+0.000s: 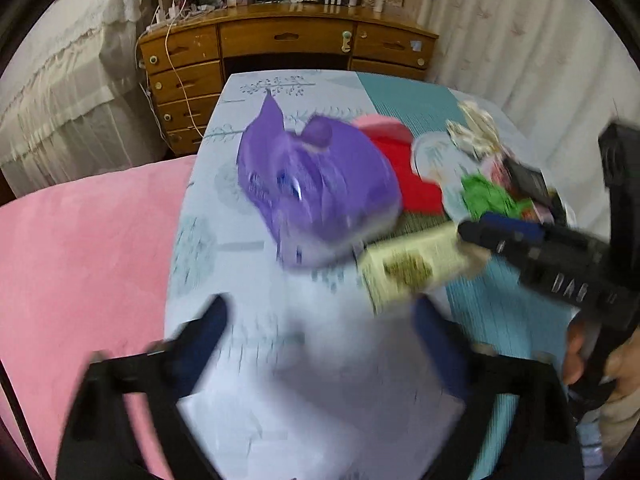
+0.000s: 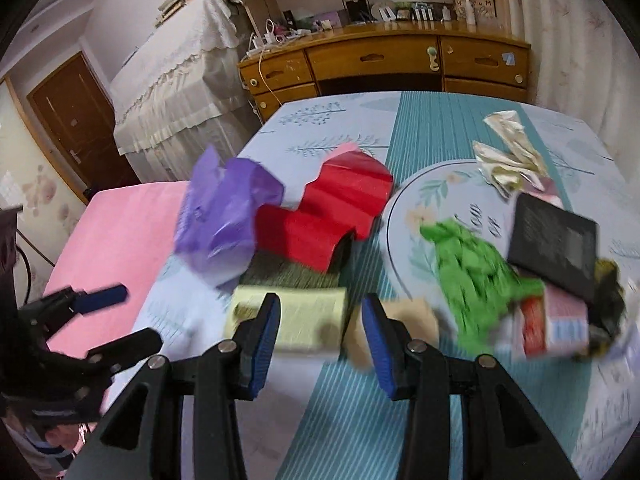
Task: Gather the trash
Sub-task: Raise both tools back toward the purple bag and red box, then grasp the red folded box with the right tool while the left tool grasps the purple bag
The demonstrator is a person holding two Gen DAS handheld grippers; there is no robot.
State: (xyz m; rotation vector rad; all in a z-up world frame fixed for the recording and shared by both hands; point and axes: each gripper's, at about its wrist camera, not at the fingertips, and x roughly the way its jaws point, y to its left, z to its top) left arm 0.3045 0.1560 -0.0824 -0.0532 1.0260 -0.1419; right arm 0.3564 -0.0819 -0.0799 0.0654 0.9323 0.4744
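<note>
1. Bedroom furniture rings the scene: a wooden desk (image 2: 384,60) with drawers stands at the far end, a lace-covered bed (image 2: 176,80) sits to the left, and a curtain (image 1: 520,40) hangs on the right.
2. We work over a worktop (image 2: 340,420) covered by a blue and teal patterned cloth, with a pink cushion (image 1: 80,260) lying against its left edge.
3. Open cloth shows nearest us and along the far edge by the desk; the middle and right side are crowded.
4. Our left gripper (image 1: 320,340) has its jaws spread wide with nothing between them, only bare cloth below.
5. Our right gripper (image 2: 320,340) has its jaws partly apart and grips nothing; a pale yellow box (image 2: 288,320) lies on the cloth just beyond and partly behind its left finger.
6. A purple plastic bag (image 1: 320,192) stands crumpled near the left edge, touching a red box (image 2: 324,216) on its right. We cannot tell whether anything is inside the bag.
7. The trash lies in a heap on the right: green crumpled paper (image 2: 472,272), a black box (image 2: 556,240) tilted on top of a pink and red carton (image 2: 552,324), and silvery wrappers (image 2: 508,152) further back.
8. Much of the heap sits on or beside a round printed patch (image 2: 408,216) of the cloth.
9. Both views are blurred, so fine details stay unclear.
</note>
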